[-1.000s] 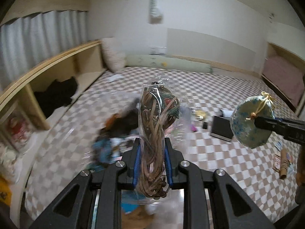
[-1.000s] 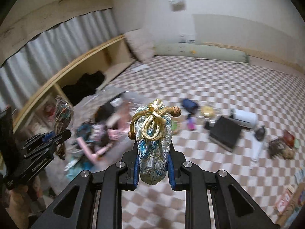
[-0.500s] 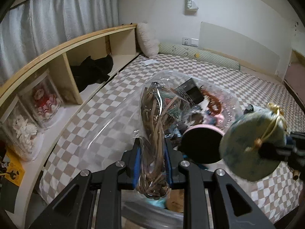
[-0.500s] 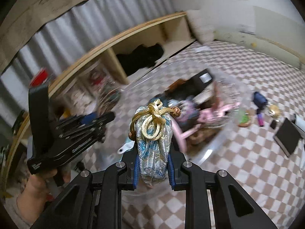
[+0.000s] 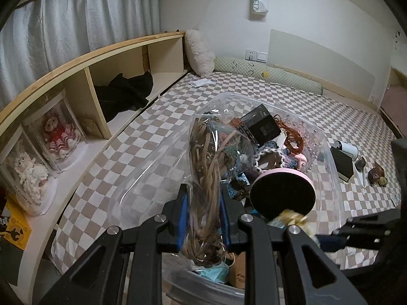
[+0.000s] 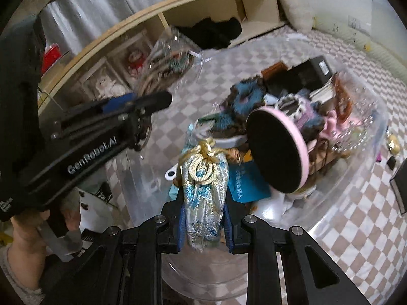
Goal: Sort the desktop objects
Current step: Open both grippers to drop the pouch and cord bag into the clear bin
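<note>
Currently, the clear plastic bin (image 5: 328,152) rests on the checkered mat (image 5: 157,132); bare mat lies open from 9 to 12 o'clock of its rim. At 10 o'clock, a wooden shelf (image 5: 91,76) borders the mat. The left gripper (image 5: 203,211) pinches a bagged cord bundle (image 5: 206,178) above the bin's near edge. The right gripper (image 6: 203,218) clamps a brocade drawstring pouch (image 6: 206,188) over the bin interior. Inside: a pink-rimmed round case (image 6: 277,150), a black box (image 5: 262,127), crocheted pieces (image 6: 244,96).
</note>
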The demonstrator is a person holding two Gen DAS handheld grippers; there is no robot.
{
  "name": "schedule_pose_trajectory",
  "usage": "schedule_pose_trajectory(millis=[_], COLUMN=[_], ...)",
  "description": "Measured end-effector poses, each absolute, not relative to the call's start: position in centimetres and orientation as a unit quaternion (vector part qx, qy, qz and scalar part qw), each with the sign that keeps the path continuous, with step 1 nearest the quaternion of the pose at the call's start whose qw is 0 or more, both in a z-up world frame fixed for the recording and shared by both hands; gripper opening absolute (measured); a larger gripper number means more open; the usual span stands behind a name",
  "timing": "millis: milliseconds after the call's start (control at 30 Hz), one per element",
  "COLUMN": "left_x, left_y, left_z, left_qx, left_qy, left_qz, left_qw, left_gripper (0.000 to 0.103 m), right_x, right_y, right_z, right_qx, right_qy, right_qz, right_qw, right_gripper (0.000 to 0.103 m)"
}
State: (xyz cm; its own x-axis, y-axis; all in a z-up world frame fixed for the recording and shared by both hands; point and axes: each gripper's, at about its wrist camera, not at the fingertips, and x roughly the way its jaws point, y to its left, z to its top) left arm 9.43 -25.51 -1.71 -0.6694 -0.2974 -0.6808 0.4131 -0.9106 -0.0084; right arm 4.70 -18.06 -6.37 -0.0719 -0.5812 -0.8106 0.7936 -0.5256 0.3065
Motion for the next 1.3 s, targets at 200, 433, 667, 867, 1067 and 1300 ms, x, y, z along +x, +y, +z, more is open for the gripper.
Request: schedule_pose_trajectory(millis=[200, 433, 667, 867, 1067, 1300], left_x=[8.8, 8.3, 7.6, 6.8, 6.8, 6.9], left_y=[-25.5, -25.1, -25.6, -26.4, -26.5, -26.6], left_z=[-1.9, -2.1, -2.3, -3.5, -3.8, -3.9], left_qx=[0.360, 0.366, 0.369, 0.390, 0.394, 0.395], left_qy=[0.083, 0.080, 0.089, 0.102, 0.095, 0.097], left_qz=[-0.909, -0.907, -0.903, -0.889, -0.887, -0.887], left_qw=[0.193, 0.191, 0.201, 0.214, 0.222, 0.220], left_gripper=[0.022, 0.022, 0.022, 0.049, 0.049, 0.049], right_x=[3.9, 2.4, 2.7, 4.1, 3.4, 2.6], right_y=[-17.2, -15.3, -15.7, -16.9, -16.4, -16.1], right_z=[-5.6, -4.5, -4.1, -4.1, -4.1, -4.6], right_qx=[0.467, 0.462, 0.464, 0.465, 0.470, 0.481], right_qy=[0.118, 0.084, 0.083, 0.100, 0.092, 0.085], right_qz=[-0.761, -0.777, -0.758, -0.742, -0.747, -0.745], right_qw=[0.435, 0.418, 0.451, 0.472, 0.462, 0.455], right_gripper=[0.088, 0.077, 0.044, 0.038, 0.038, 0.038])
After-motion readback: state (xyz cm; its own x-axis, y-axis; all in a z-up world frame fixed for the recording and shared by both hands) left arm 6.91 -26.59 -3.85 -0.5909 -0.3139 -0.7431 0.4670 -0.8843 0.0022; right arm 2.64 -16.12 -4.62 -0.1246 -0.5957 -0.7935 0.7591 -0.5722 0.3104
